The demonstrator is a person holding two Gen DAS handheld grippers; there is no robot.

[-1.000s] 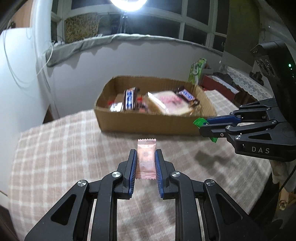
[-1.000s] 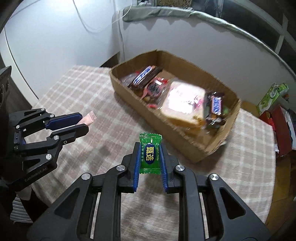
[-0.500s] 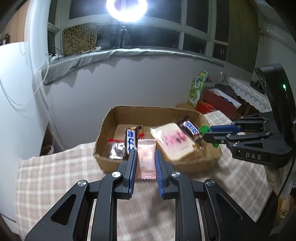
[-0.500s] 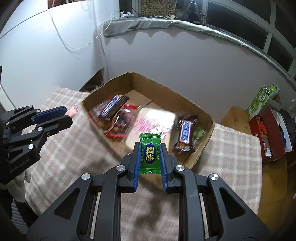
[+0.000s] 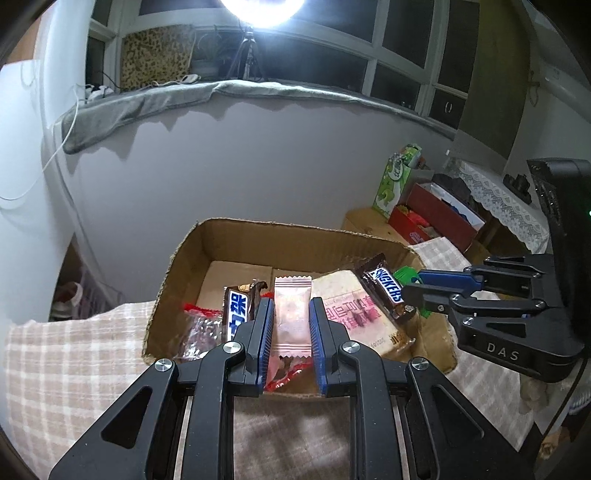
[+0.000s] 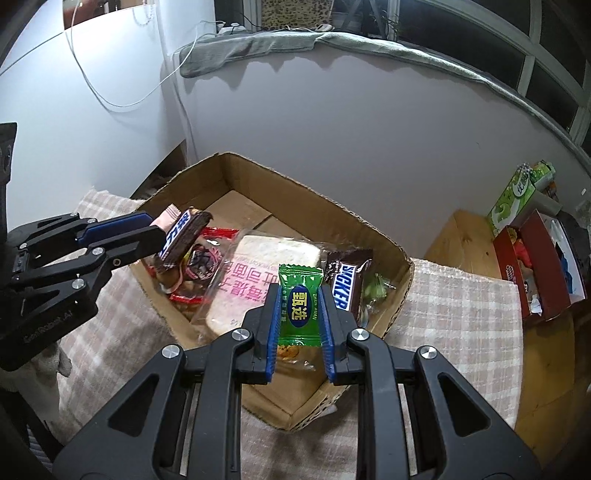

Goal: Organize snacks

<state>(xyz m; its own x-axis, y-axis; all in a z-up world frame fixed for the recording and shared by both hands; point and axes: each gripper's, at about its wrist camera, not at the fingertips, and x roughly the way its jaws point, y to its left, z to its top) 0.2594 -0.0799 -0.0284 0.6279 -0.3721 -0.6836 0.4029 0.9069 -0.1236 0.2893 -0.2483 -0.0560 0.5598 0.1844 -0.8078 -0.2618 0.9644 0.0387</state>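
Surface (image 5: 74,369): covered by checked cloth; cardboard box (image 5: 295,236) carried.
Room: grey wall, ring light (image 5: 262,11) at window.
Left hand-held gripper (image 5: 291,328): pink candy (image 5: 291,314) clamped.
Right hand-held gripper (image 6: 299,314): green candy (image 6: 299,306) clamped.

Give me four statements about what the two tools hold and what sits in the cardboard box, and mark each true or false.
1. The left tool grips a pink candy. True.
2. The right tool grips a red packet. False: it grips a green candy.
3. The cardboard box is empty. False: it holds a wrapped sandwich, Snickers bars and other snacks.
4. Both tools are at the box. True.
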